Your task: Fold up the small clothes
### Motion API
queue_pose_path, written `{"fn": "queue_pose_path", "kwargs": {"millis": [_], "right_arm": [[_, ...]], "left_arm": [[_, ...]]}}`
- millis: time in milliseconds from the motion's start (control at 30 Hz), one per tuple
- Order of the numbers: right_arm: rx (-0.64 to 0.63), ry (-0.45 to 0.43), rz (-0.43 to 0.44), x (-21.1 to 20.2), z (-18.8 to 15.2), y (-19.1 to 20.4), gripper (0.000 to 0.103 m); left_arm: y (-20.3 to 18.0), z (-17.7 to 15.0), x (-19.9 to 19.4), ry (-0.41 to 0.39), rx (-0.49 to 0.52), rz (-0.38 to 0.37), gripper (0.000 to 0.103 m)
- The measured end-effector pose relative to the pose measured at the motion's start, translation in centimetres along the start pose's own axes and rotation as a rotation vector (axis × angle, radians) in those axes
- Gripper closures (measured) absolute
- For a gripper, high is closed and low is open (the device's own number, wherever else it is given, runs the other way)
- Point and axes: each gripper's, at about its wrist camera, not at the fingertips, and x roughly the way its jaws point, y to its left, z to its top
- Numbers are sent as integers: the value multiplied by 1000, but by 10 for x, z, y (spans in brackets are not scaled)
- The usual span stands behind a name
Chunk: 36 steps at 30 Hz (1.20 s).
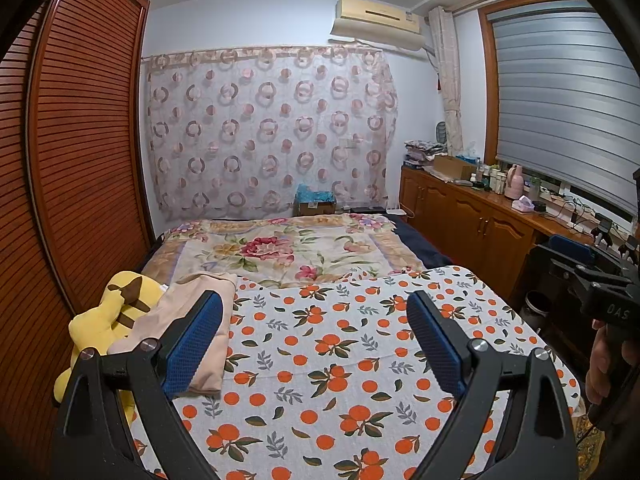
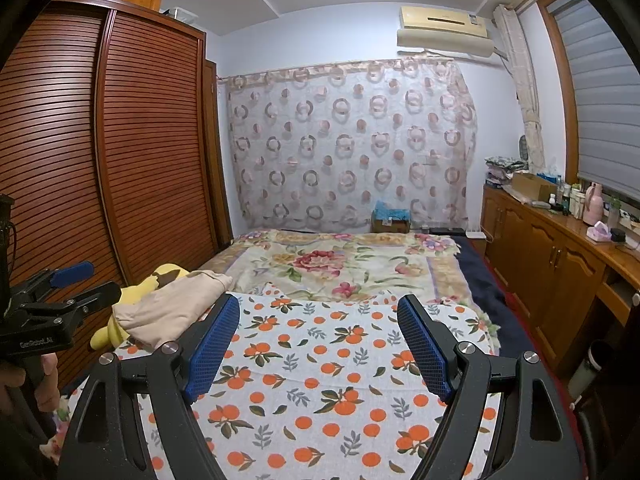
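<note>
Both wrist views look along the bed, low over the orange-printed cotton sheet [image 1: 340,360] [image 2: 340,380], toward the circle-patterned curtain [image 1: 272,132] [image 2: 352,148].

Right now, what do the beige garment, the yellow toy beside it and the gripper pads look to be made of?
Beige garment: soft, thin matte fabric, probably knit; it lies in limp, smooth folds.
Yellow toy: plush, by its rounded stuffed shape and dull, fuzzy surface.
Left gripper pads: blue, likely rubber or textured plastic, with a fine dotted grip pattern; the arms look like hard black plastic.
</note>
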Motion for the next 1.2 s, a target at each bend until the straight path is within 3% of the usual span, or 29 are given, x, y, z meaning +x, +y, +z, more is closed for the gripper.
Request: {"fn": "queue_pose_path", "kwargs": {"millis": [1200], "right_arm": [[-17, -1, 5, 0, -2, -12, 20]], "left_arm": [[-1, 0, -1, -1, 2, 1, 9]]}}
